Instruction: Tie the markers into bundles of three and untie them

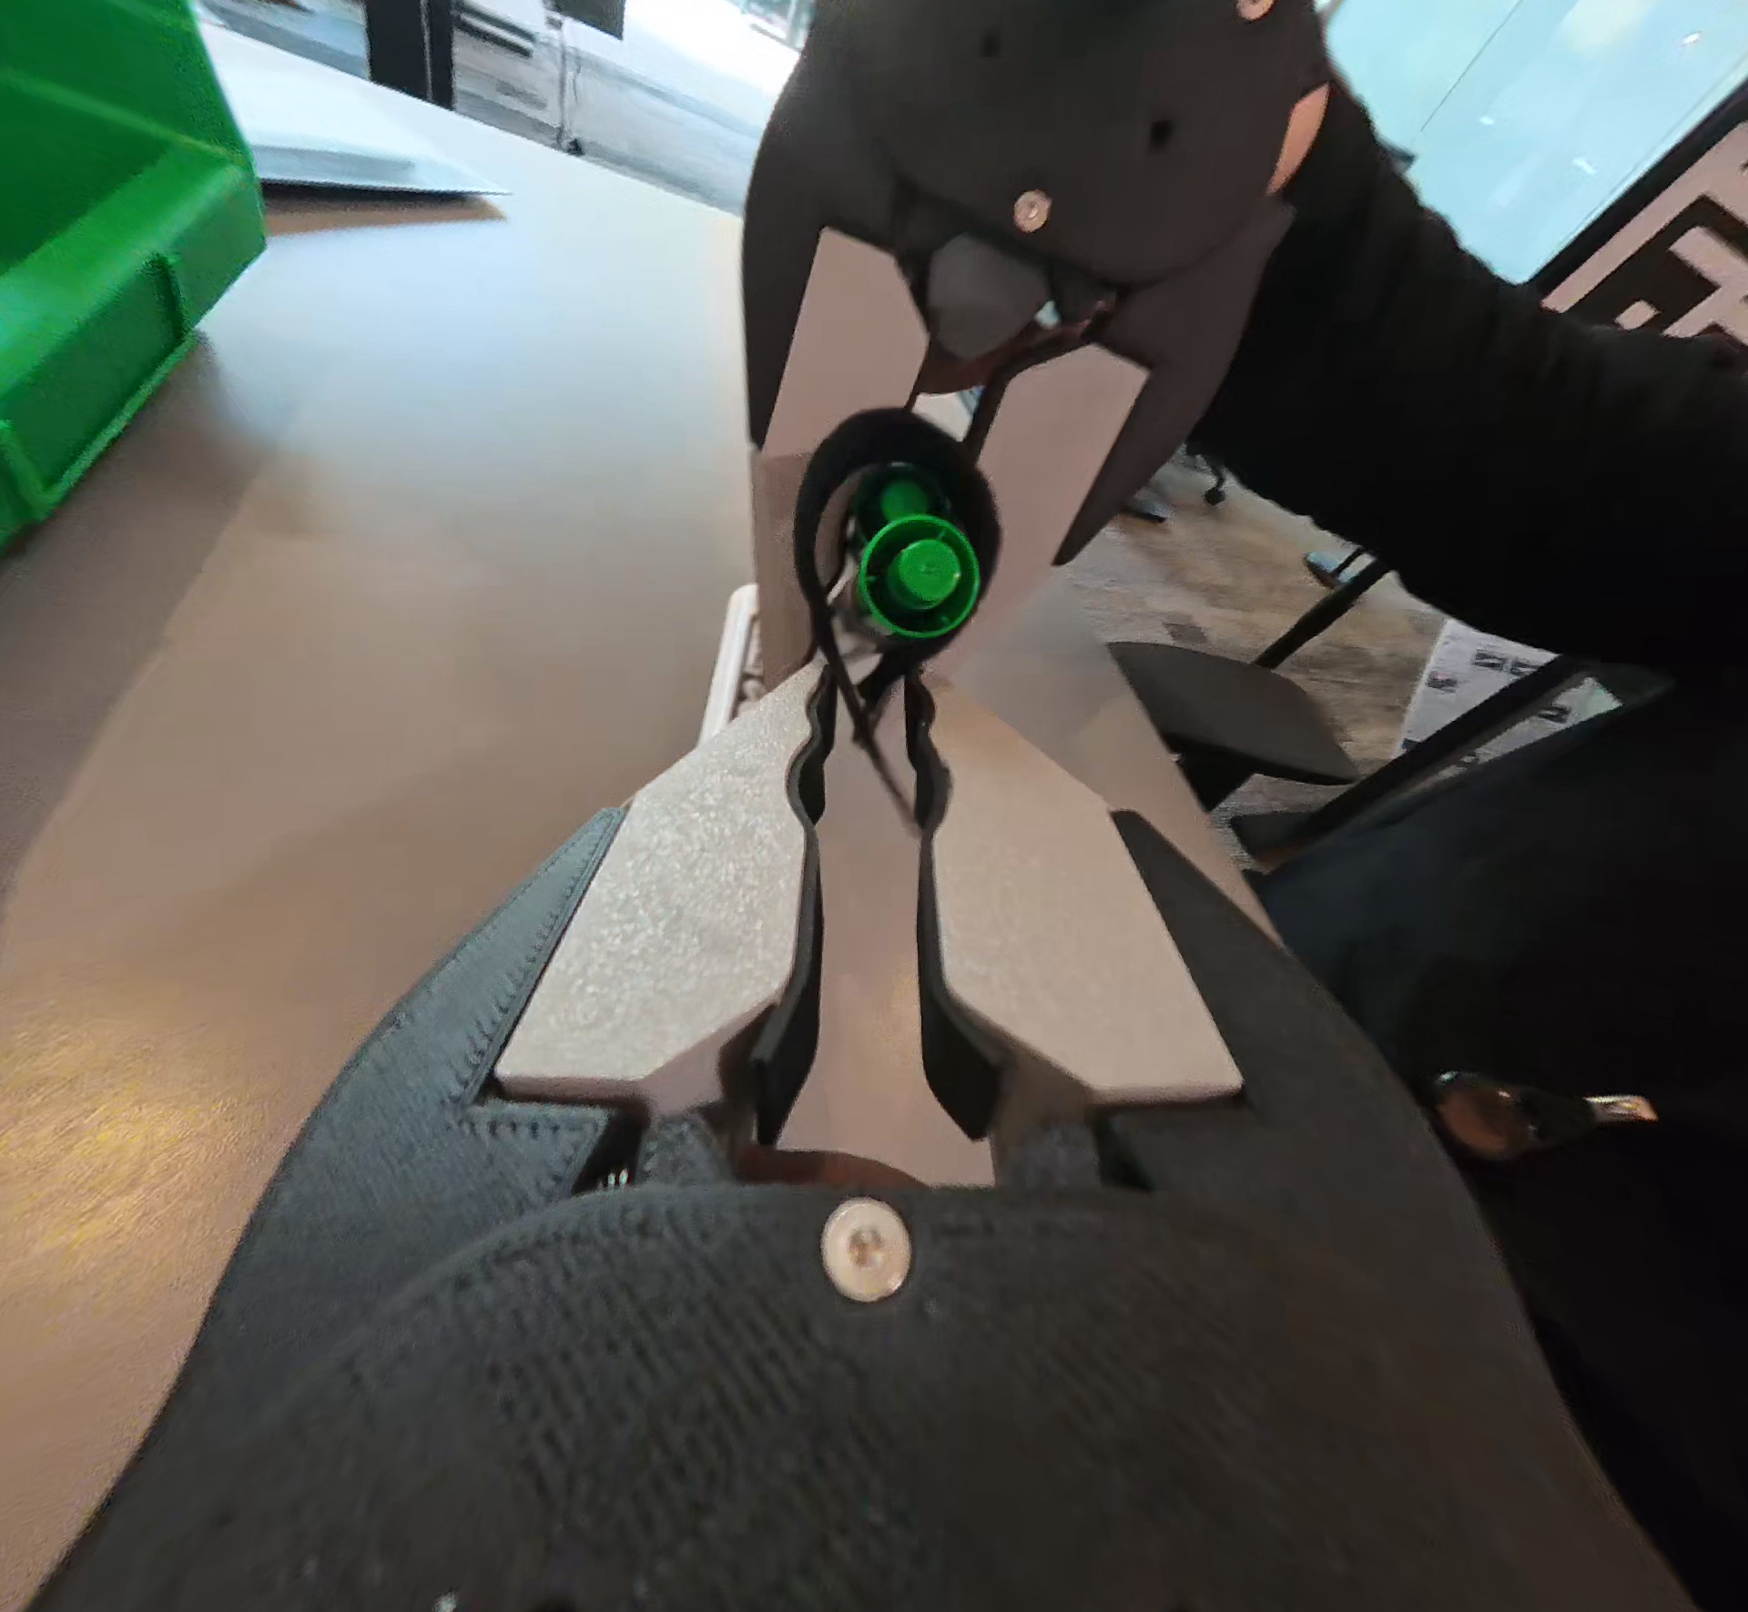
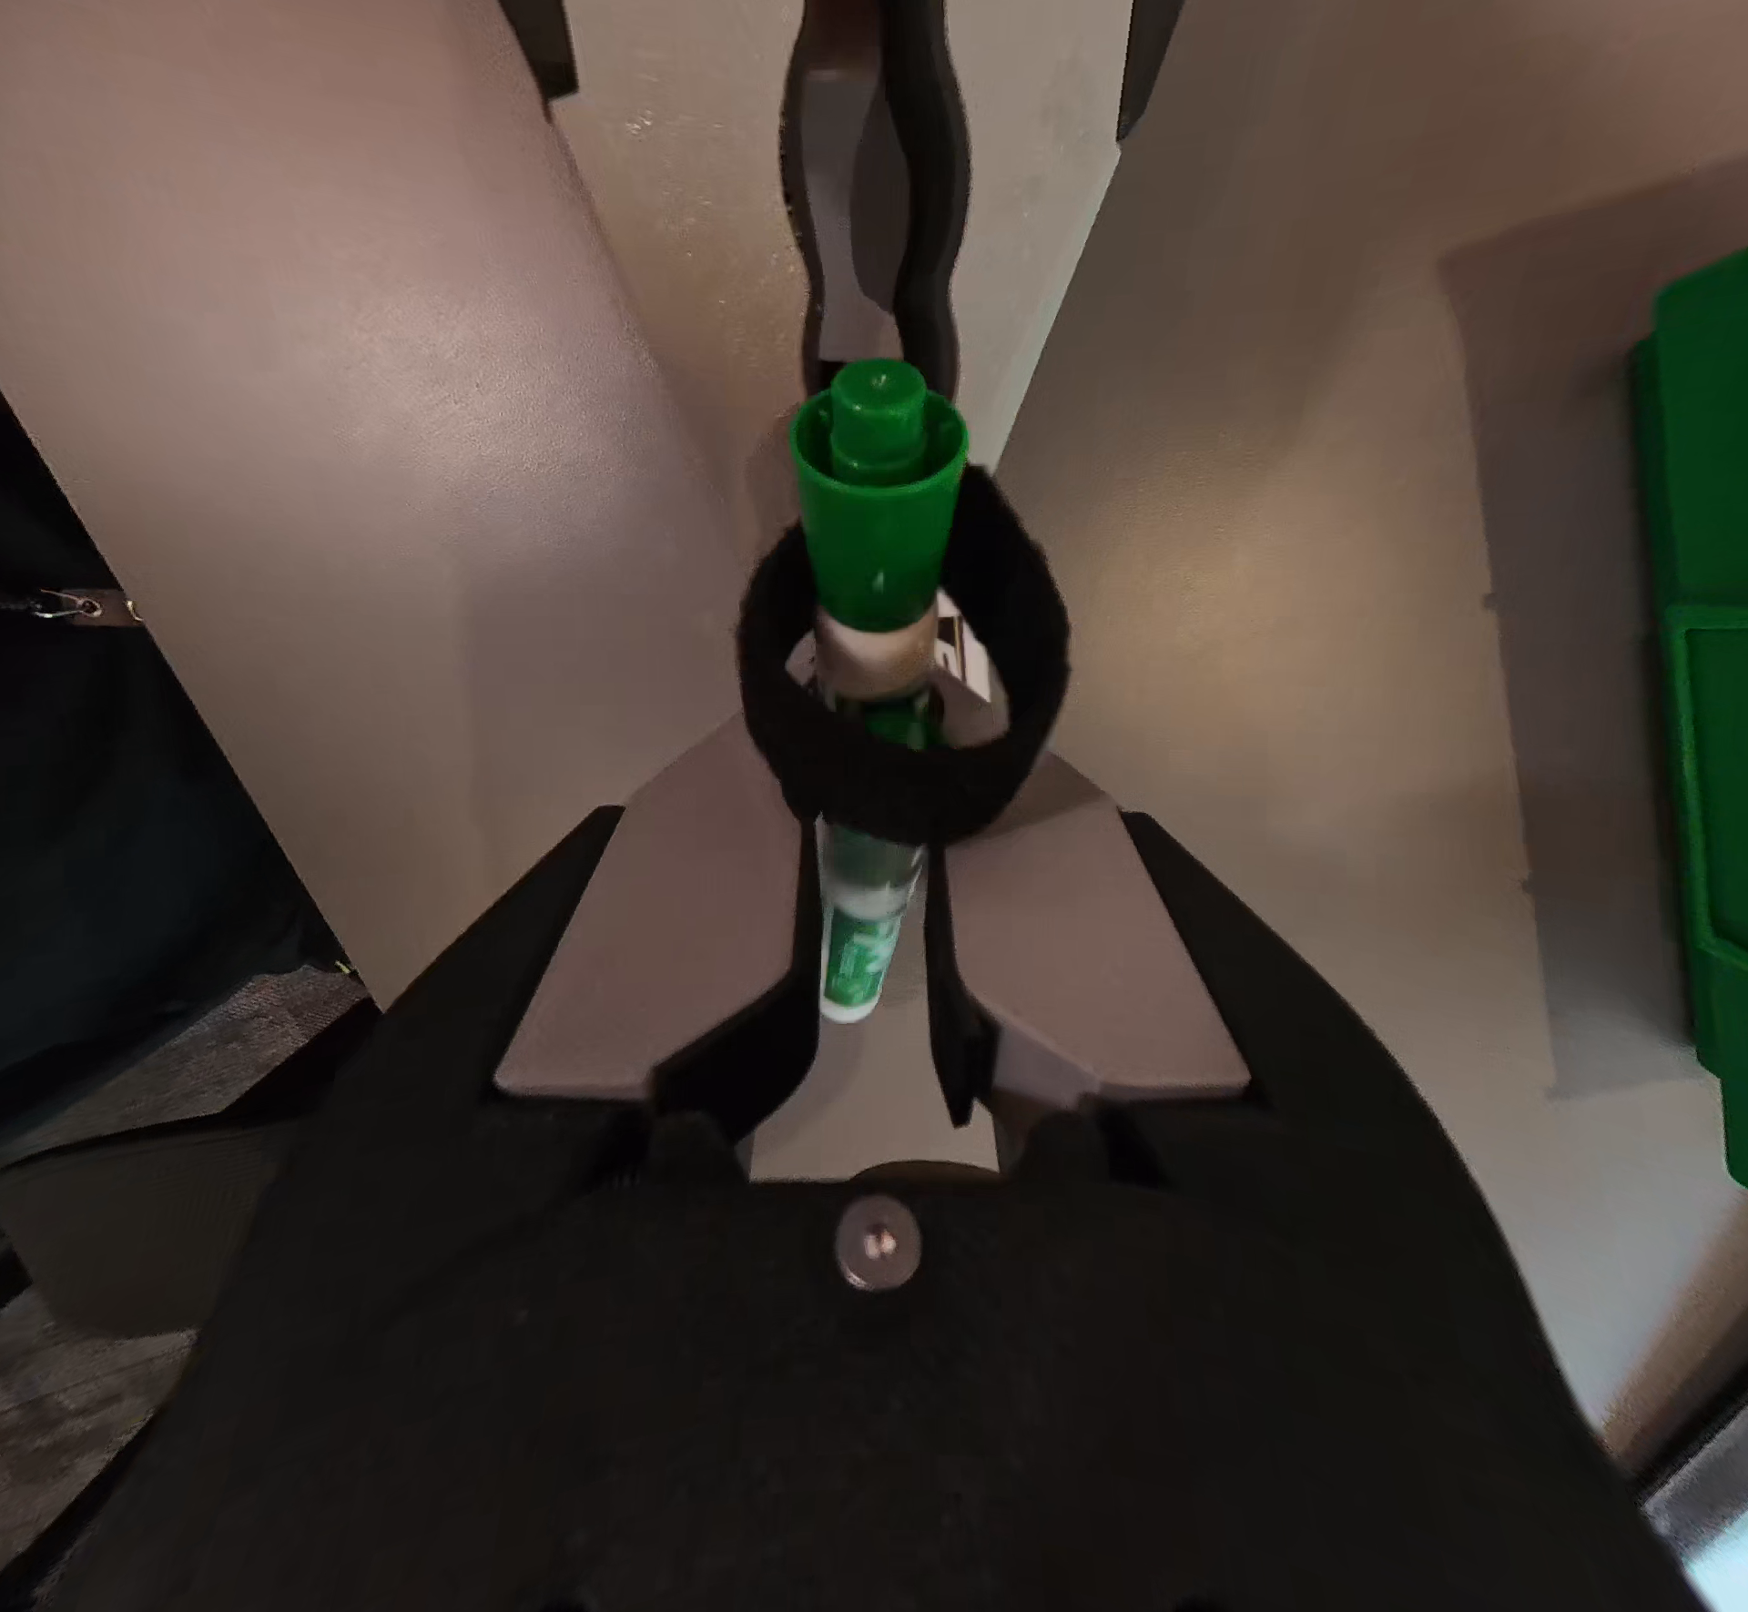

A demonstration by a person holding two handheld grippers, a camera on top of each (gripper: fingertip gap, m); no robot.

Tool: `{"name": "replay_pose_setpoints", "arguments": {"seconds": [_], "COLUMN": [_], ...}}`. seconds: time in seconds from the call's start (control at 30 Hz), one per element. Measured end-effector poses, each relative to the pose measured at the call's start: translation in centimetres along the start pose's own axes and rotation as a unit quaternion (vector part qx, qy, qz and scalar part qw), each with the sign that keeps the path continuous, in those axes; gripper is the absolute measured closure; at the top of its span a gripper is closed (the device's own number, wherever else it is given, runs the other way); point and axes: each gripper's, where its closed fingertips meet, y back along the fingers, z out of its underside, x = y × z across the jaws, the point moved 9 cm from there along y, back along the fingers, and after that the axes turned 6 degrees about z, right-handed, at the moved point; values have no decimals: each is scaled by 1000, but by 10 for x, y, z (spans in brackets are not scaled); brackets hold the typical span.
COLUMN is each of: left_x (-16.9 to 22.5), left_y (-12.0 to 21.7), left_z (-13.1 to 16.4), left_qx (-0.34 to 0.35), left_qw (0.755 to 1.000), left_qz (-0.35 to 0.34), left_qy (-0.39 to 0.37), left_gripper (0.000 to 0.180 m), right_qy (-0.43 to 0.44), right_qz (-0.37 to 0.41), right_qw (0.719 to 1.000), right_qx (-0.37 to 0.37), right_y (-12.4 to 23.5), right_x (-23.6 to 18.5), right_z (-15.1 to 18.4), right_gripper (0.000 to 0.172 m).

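A brown table (image 1: 397, 621) fills the scene, and an office with glass walls and another desk lies behind it.

In the left wrist view, the left gripper (image 1: 865, 697) is nearest, and its jaws stand close together. Thin black ends of a strap (image 1: 865, 725) hang between its fingertips; whether the pads really press on them I cannot tell. Just beyond the tips, the strap makes a loose black loop around the markers (image 1: 917, 569), whose green caps point at the camera. Farther, at 12 o'clock, the right gripper (image 1: 946, 470) comes down from above toward the markers. A person's dark sleeve (image 1: 1466, 432) is at 3 o'clock. A green bin (image 1: 104, 243) stands on the table at 10 o'clock, well apart.

In the right wrist view, the right gripper (image 2: 875, 810) is clamped on a marker's (image 2: 875, 526) clear and white body, and the green cap sticks out forward past the fingertips. The black strap (image 2: 899, 772) circles this marker loosely just at the tips. Beyond the cap, at 12 o'clock, the left gripper's narrow jaws face it. The green bin is at 3 o'clock.
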Motion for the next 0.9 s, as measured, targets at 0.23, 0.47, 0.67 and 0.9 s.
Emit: {"name": "replay_pose_setpoints", "arguments": {"seconds": [0.23,0.47,0.67,0.9], "left_x": [-10,-15,-11,-11], "left_y": [10,16,43,80], "left_z": [5,14,20,25], "left_qx": [-27,-89,-74,-14], "left_qw": [998,992,991,993], "left_qz": [-53,-87,-104,-119], "left_qy": [-23,-18,-25,3], "left_gripper": [151,122,116,116], "right_qy": [-17,-26,1,61], "right_qz": [3,-4,13,49], "right_qw": [1000,999,999,992], "right_qx": [-23,-38,-47,-104], "right_y": [-11,-18,-17,-21], "right_x": [4,15,18,23], "right_z": [11,9,-4,-20], "right_gripper": [158,158,158,158]}}
